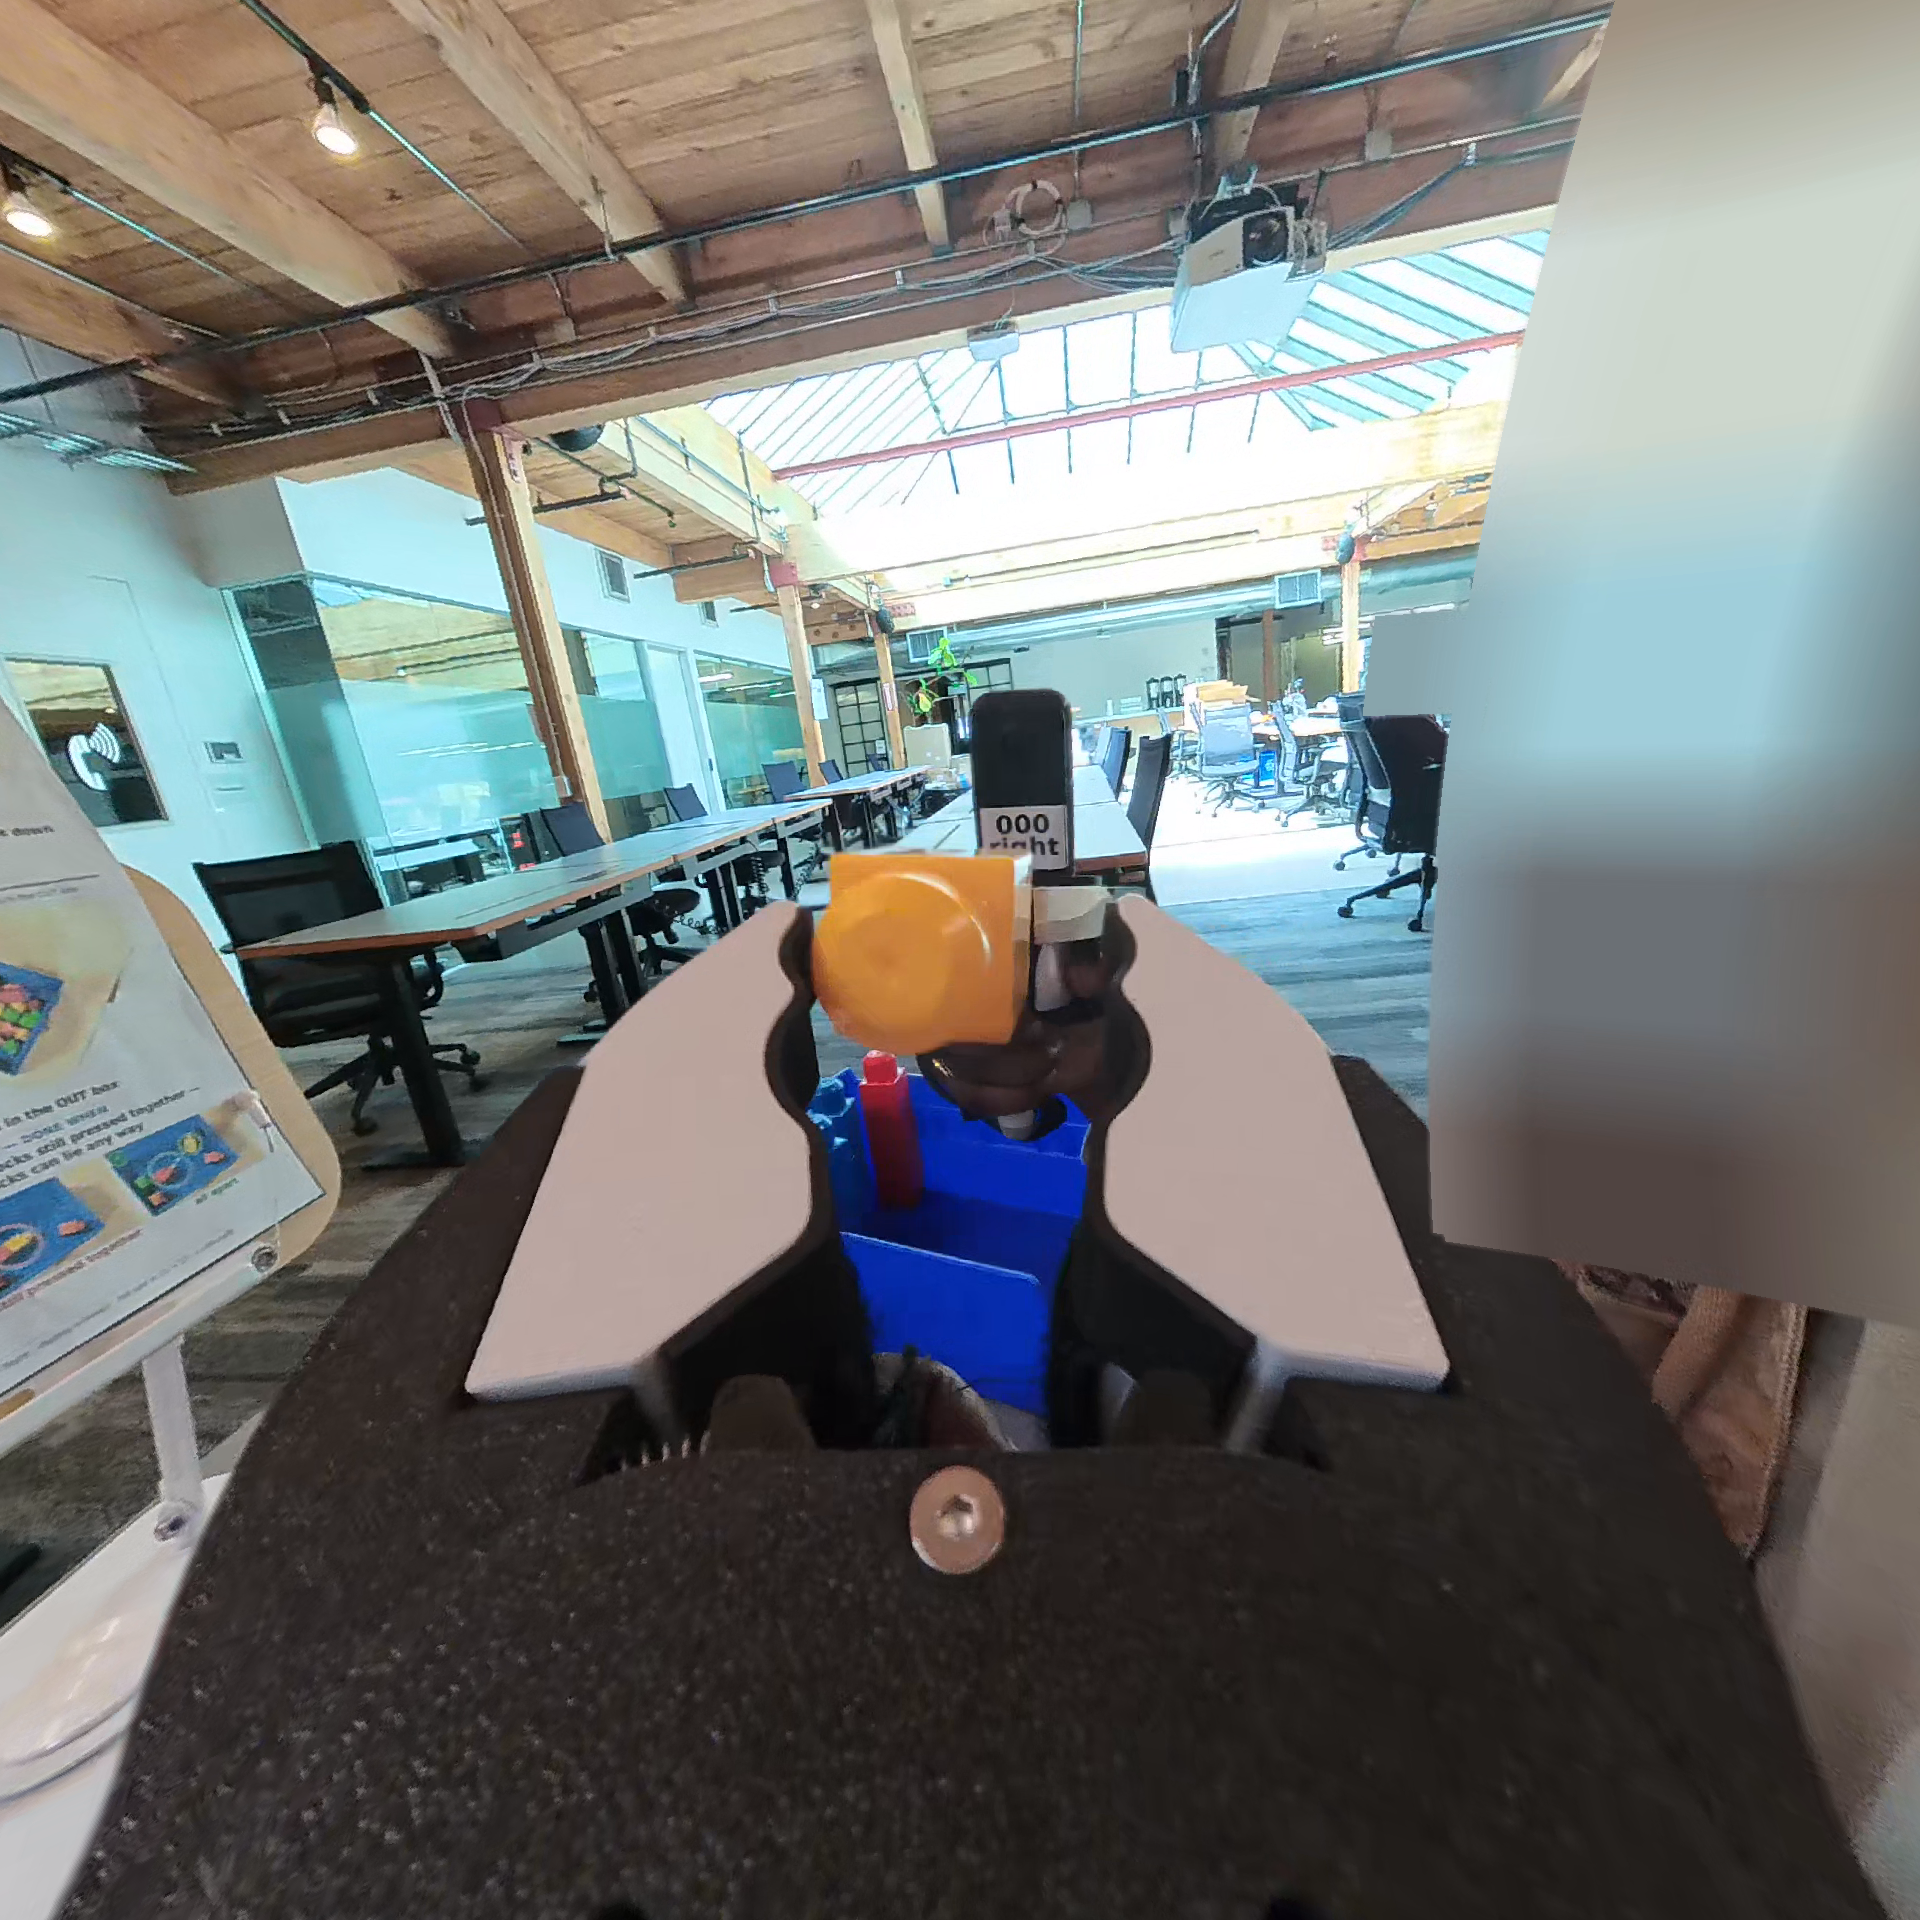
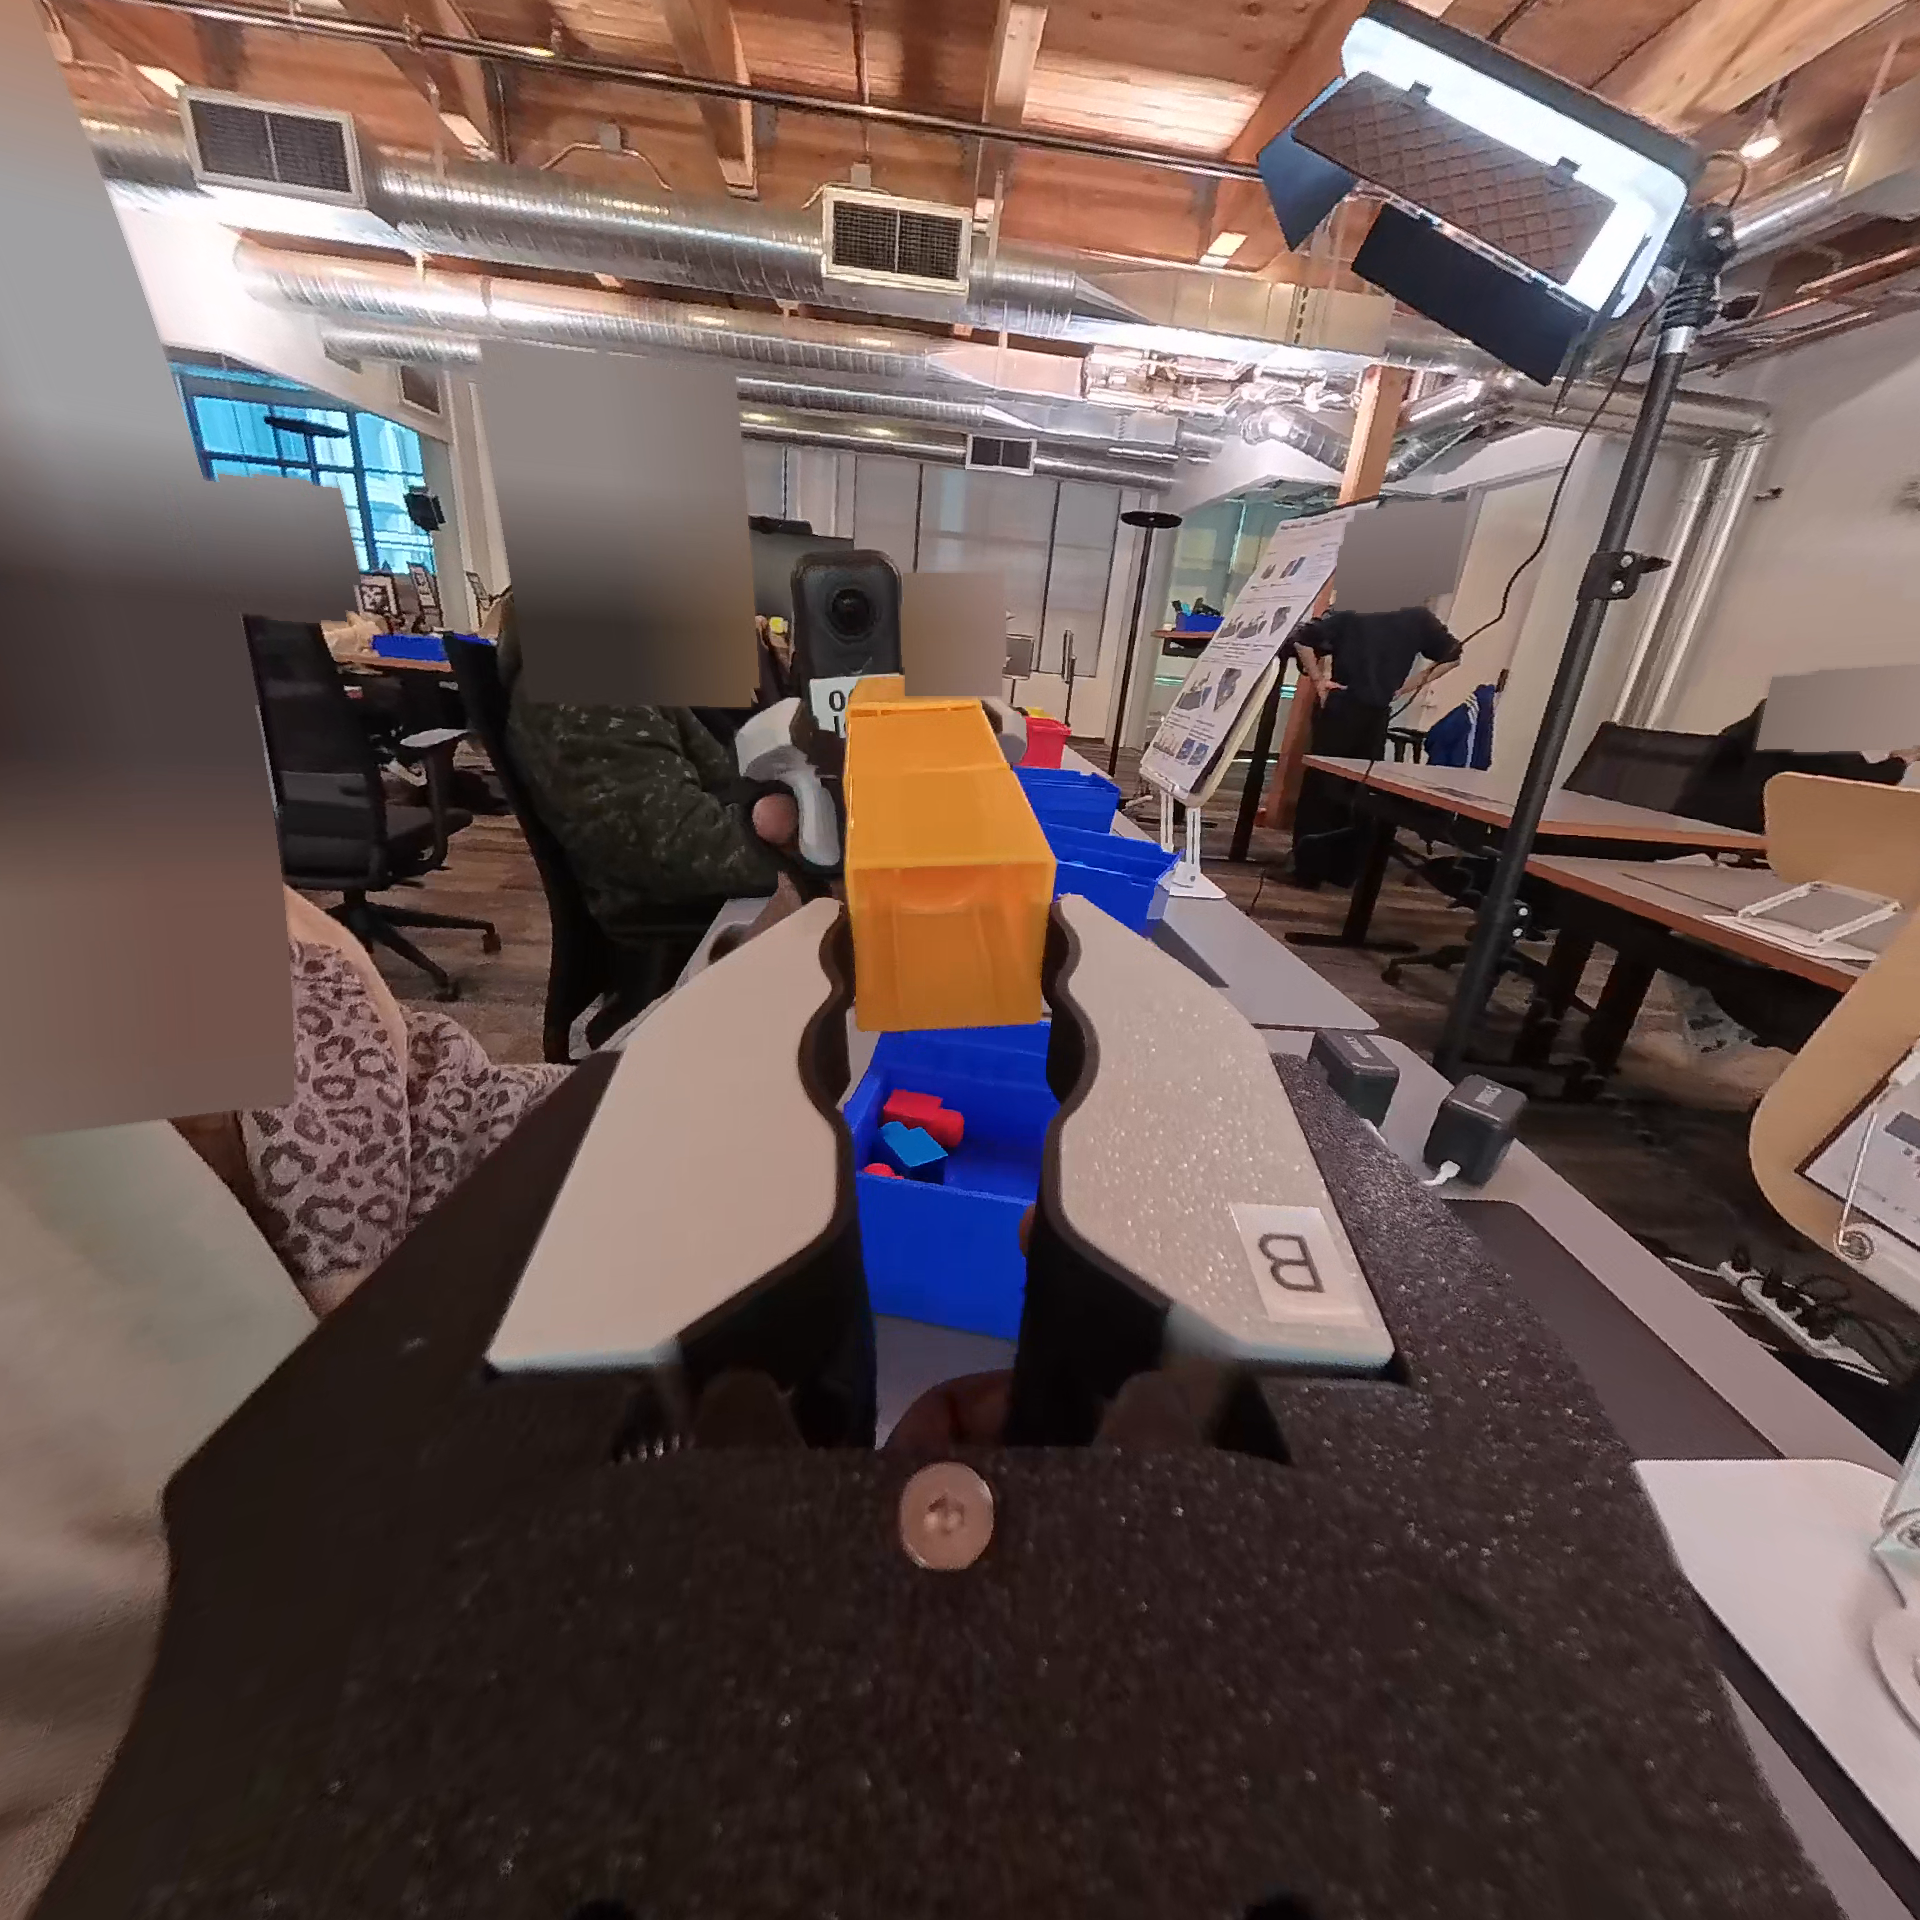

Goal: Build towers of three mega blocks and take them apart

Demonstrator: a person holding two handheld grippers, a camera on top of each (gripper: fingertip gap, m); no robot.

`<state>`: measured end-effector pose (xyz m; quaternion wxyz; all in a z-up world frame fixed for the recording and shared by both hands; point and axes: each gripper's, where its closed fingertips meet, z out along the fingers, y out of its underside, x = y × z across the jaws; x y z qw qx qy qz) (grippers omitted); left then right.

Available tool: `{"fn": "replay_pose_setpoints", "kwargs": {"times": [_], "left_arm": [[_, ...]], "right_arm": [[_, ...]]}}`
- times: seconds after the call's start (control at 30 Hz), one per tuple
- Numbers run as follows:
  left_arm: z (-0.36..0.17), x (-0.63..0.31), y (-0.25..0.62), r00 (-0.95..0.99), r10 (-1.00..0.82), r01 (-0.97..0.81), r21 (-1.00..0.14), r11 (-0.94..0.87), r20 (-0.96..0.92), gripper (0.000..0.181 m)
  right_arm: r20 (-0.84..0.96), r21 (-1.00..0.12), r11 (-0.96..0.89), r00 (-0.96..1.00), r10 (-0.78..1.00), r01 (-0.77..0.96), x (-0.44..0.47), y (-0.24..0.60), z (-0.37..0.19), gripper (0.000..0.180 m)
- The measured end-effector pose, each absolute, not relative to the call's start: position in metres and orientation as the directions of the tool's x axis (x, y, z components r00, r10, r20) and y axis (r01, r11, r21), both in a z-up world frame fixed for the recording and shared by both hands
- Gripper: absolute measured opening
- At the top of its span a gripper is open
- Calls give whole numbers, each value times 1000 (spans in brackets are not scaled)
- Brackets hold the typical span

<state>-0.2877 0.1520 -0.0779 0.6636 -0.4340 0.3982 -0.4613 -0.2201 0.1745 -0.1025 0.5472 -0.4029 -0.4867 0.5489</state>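
Orange plastic is the item under grip: an orange block tower (image 2: 940,862), blocks pressed end to end, lies roughly level in the air between the two tools, above the blue bin (image 2: 940,1236).

Right gripper (image 2: 940,961): fingers (image 2: 717,1122) drawn in partway, their dark inner pads pressed against both side walls of the tower's near end. The hollow underside of that end block faces the right wrist camera. Grip appears firm; no gap shows between pad and plastic on either side.

Left gripper (image 1: 951,961): the tower's opposite end (image 1: 920,961) sits at the fingertips, round stud facing the left wrist camera. The left pad touches the orange block. The right side of the block is partly masked by the other tool behind it, so contact there cannot be confirmed, and whether this tool clamps the block cannot be told.

Beyond the tower in each view, the opposing tool shows with its upright black camera (image 1: 1023,779).

Below the tower, the blue bin holds loose blocks: red blocks (image 2: 925,1117) and a blue block (image 2: 912,1151) in one compartment, and a red block (image 1: 891,1138) standing upright against a divider in the left wrist view.
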Motion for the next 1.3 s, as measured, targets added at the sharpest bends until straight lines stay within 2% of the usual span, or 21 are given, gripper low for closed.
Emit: {"fn": "replay_pose_setpoints", "kwargs": {"times": [0.17, 0.43, 1.0, 1.1, 1.3], "left_arm": [[-89, -281, 147, 241, -951, 183, -953, 240, -194, 36], [-103, -274, 141, 241, -942, 34, -968, 247, -232, 36], [-101, -267, 139, 212, -952, 70, -969, 238, -219, 37], [-95, -268, 133, 216, -944, 84, -958, 273, -250, 37], [-98, -269, 137, 219, -946, 78, -962, 261, -238, 36]], "right_arm": [[157, -978, 139, -114, 981, -154, -222, 165, -112, 35], [211, -975, 202, -110, 971, -91, -217, 159, -120, 34], [208, -977, 203, -102, 973, -57, -228, 160, -125, 35], [231, -969, 218, -115, 966, -114, -229, 154, -116, 35], [210, -975, 199, -112, 971, -103, -229, 157, -118, 35]]}}
